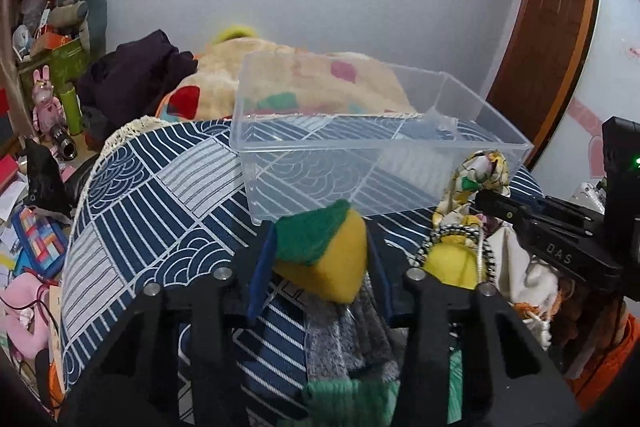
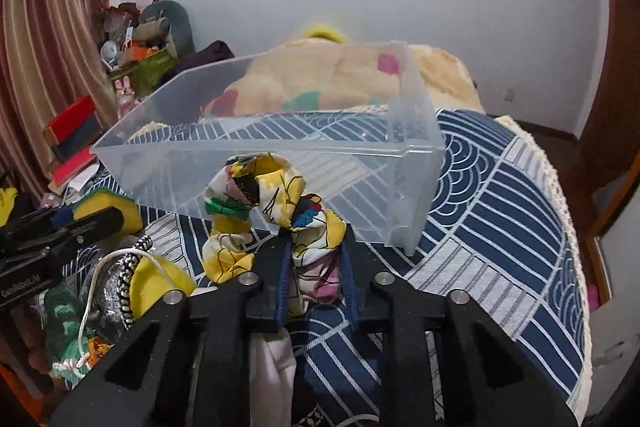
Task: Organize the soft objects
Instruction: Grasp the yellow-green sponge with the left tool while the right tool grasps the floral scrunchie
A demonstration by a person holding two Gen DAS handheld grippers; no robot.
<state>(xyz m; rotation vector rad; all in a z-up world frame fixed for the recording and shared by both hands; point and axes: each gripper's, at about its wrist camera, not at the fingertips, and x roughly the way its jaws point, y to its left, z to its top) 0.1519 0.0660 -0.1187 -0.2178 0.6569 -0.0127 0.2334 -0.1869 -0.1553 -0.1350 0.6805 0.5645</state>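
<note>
Left gripper [image 1: 320, 267] jaws clamped on yellow-and-green foam scouring sponge [image 1: 324, 255]; right gripper [image 2: 316, 267] jaws clamped on yellow floral fabric scrunchie [image 2: 272, 203]. Both raised just short of empty clear plastic bin [image 1: 400, 151] on blue-patterned bed [image 1: 160, 195], seemingly for depositing.

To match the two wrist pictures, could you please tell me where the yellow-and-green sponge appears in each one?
Left wrist view: the sponge sits low at centre, clamped in the left tongs.
Right wrist view: the sponge shows at the left edge, held just left of the bin.
Shared landmark: the clear plastic bin, behind the sponge in both views.
</note>
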